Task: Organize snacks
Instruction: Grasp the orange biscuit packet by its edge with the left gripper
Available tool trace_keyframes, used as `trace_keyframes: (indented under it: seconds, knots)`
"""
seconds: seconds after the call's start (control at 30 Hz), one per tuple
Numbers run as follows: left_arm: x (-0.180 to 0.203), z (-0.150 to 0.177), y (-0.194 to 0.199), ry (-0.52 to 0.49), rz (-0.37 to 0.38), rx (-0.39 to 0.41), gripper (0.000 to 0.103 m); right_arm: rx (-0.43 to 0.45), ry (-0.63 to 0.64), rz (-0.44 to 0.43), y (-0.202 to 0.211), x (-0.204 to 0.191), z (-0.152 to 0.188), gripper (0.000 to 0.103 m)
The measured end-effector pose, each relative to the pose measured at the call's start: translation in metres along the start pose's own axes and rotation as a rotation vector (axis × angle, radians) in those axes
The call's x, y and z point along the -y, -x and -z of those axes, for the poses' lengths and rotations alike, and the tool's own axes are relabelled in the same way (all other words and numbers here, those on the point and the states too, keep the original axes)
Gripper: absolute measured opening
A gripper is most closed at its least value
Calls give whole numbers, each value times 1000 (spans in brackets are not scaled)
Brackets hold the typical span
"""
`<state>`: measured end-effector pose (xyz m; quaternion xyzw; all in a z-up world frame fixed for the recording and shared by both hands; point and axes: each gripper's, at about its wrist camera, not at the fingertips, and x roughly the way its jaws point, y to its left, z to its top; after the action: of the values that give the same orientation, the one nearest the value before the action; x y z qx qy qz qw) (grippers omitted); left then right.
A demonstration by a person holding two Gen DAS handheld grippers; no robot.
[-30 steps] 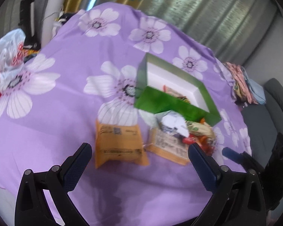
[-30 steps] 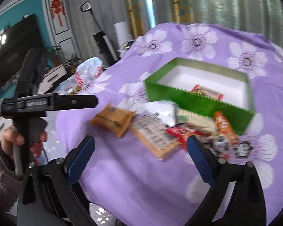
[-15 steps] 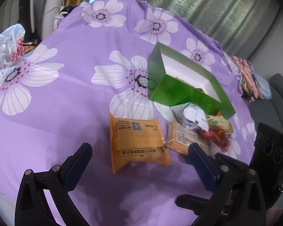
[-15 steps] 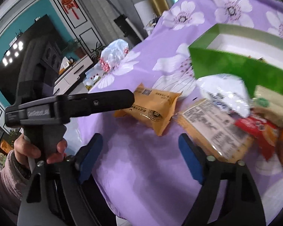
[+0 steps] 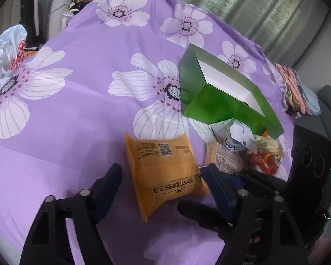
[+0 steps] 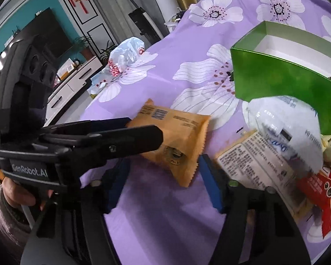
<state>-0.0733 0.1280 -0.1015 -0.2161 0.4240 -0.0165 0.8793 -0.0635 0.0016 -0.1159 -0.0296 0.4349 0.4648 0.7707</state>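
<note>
An orange snack packet (image 5: 165, 172) lies on the purple flowered cloth; it also shows in the right wrist view (image 6: 176, 137). My left gripper (image 5: 161, 176) is open, its fingers on either side of the packet's near end. My right gripper (image 6: 163, 172) is open too, straddling the packet's near corner. A green box (image 5: 211, 106) with a white inside stands behind, also in the right wrist view (image 6: 275, 75). A pile of snacks (image 5: 242, 145) lies in front of the box, seen as well in the right wrist view (image 6: 286, 143).
The purple cloth (image 5: 77, 110) covers a table. A white plastic bag (image 5: 6, 50) sits at its left edge. Folded fabric (image 5: 298, 92) lies at the far right. A TV and cabinet (image 6: 55, 44) stand beyond the table.
Both grippers have moved down and in toward the orange packet and have narrowed somewhat. The left gripper now crosses in front of the right wrist camera.
</note>
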Motion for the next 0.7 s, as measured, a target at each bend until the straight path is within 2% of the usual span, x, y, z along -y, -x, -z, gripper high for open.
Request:
trace_keyframes:
  seconds: [0.13, 0.23, 0.3, 0.37, 0.5, 0.7]
  knots:
    - [-3, 1, -7, 12, -22, -18, 56, -33, 28, 15, -8, 2, -4, 44]
    - [-4, 1, -6, 18, -26, -7, 53, -51, 46, 22, -13, 4, -7, 34]
    - [-3, 1, -5, 11, -32, -4, 51, -60, 55, 17, -15, 4, -8, 23]
    - [-2, 1, -2, 1, -33, 3, 51, -60, 55, -1, -15, 4, -8, 18]
    - [-2, 0, 3, -4, -33, 15, 50, -44, 53, -25, -12, 2, -6, 14]
    - [12, -2, 17, -42, -34, 45, 50, -13, 65, -31, 1, -6, -5, 14]
